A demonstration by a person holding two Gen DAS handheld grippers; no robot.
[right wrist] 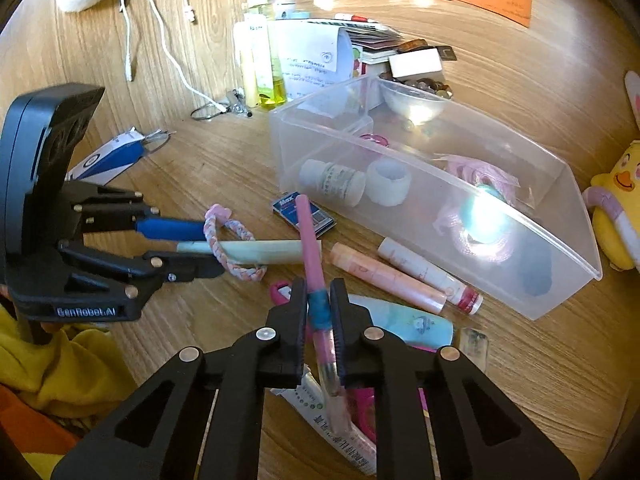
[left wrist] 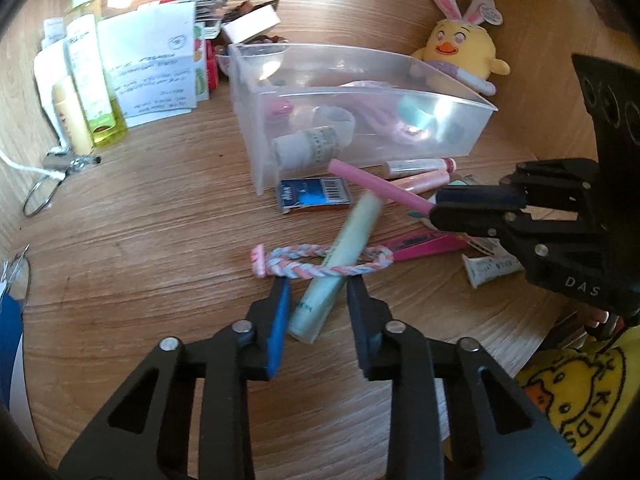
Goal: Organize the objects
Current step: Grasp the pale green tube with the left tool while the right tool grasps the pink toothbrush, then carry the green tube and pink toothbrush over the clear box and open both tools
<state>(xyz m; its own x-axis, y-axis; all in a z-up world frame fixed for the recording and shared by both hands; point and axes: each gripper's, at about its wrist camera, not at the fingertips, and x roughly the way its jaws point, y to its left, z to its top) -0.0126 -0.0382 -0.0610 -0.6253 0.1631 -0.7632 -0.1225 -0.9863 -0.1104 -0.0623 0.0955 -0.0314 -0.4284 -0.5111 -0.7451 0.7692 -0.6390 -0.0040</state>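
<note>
The right gripper [right wrist: 319, 312] clamps its fingers on a pink pen [right wrist: 314, 260]. The left gripper [left wrist: 318, 292] has its fingers narrowly around a green tube [left wrist: 340, 256] and braided band [left wrist: 320, 262], near the clear bin [left wrist: 360, 112] on the worktop [left wrist: 140, 220].

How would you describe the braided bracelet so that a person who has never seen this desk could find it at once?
Start at the clear plastic bin in the middle of the wooden desk. In front of it, among the scattered tubes, the left gripper is around a pale green tube. The braided bracelet loops around that tube: the only woven pink, white and blue cord among smooth sticks.
</note>
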